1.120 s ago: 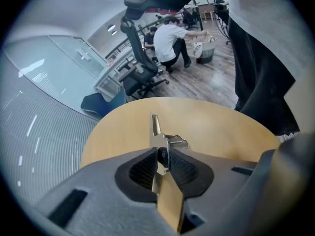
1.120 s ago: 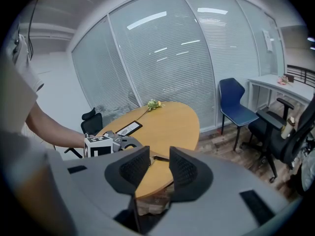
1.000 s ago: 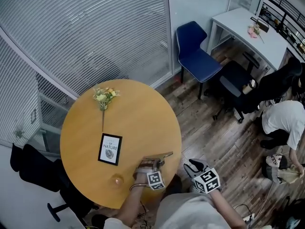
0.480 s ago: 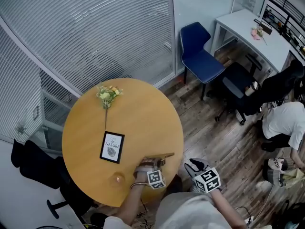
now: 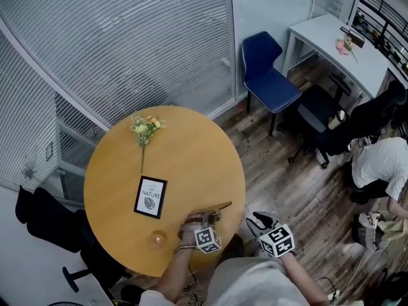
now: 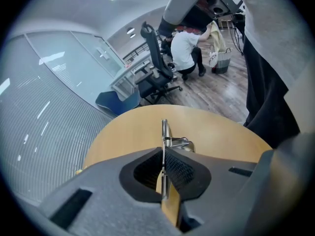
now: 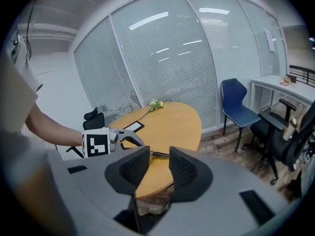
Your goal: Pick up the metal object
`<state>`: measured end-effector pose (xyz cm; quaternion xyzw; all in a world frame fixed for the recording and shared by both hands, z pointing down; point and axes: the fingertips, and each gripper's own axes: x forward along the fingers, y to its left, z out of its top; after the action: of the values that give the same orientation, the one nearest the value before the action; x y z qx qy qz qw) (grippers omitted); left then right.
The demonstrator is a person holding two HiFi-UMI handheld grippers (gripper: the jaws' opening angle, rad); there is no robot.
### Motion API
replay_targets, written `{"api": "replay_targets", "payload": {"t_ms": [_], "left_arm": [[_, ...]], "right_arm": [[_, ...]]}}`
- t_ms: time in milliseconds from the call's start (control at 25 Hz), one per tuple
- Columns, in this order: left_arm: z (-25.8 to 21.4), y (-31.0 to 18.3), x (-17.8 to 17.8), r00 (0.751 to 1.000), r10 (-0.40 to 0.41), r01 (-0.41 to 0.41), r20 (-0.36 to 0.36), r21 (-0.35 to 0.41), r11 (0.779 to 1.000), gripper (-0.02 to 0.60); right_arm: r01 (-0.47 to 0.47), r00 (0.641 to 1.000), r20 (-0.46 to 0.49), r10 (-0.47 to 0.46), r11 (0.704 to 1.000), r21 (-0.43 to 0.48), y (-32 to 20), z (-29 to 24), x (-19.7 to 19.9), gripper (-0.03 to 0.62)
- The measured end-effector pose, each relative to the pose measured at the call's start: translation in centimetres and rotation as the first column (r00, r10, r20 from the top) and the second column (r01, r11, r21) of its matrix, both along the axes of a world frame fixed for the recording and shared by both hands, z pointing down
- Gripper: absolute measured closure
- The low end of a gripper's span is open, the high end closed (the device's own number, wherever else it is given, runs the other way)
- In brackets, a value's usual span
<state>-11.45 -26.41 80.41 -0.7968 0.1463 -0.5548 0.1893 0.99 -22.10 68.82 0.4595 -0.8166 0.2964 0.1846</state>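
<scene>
Two grippers to call. Over to the left gripper [image 6: 163, 173] first: pinched right down on the metal object [image 6: 165, 132], clamped flat on a thin blade-like strip, no gap to speak of. Sits at the near edge of the round table [image 5: 191, 152], resting on or barely off the wood; hard to say which. Looks stiff, light and slick, probably hinged or sprung further out, so best gripped on the flat strip, close in, to stop any swivel. Now the right gripper [image 7: 159, 167]: off the table beside the person, spread wide, holding nothing. No real containers about, bar a small amber glass [image 5: 157, 239] near the left wrist; cannot make out any contents. Elsewhere, a flower sprig [image 5: 144, 127] and a framed card [image 5: 150, 197], well clear.
</scene>
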Motion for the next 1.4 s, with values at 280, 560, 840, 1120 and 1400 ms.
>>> {"api": "replay_targets", "payload": {"t_ms": [280,560,840,1120,1400], "left_arm": [[-1.9,-0.2,1.2,0.993,-0.067,0.066,-0.093,-0.012,0.998,0.565],[-4.4,0.0,2.3,0.972,-0.140,0.138,-0.188,-0.020,0.990,0.565],[-7.1,1.1,2.9,0.886,-0.301,0.281,-0.353,-0.107,0.954,0.566],[-9.3,3.2,3.6,0.776,-0.416,0.360,-0.474,-0.208,0.910,0.566],[-11.6,5.2,3.8,0.644,-0.508,0.431,-0.572,-0.277,0.859,0.566]], "right_arm": [[-0.003,1.000,0.004,0.003,1.000,0.011,0.4,-0.3,0.3,0.473],[0.001,1.000,0.012,-0.002,1.000,0.027,1.0,-0.6,0.4,0.473],[0.002,0.999,0.033,-0.003,0.999,0.047,2.1,-1.3,0.3,0.473],[0.026,0.999,0.019,-0.028,0.996,0.084,3.9,-1.9,-0.3,0.473],[-0.001,0.999,0.034,-0.002,0.995,0.099,6.0,-2.1,0.2,0.477]]}}
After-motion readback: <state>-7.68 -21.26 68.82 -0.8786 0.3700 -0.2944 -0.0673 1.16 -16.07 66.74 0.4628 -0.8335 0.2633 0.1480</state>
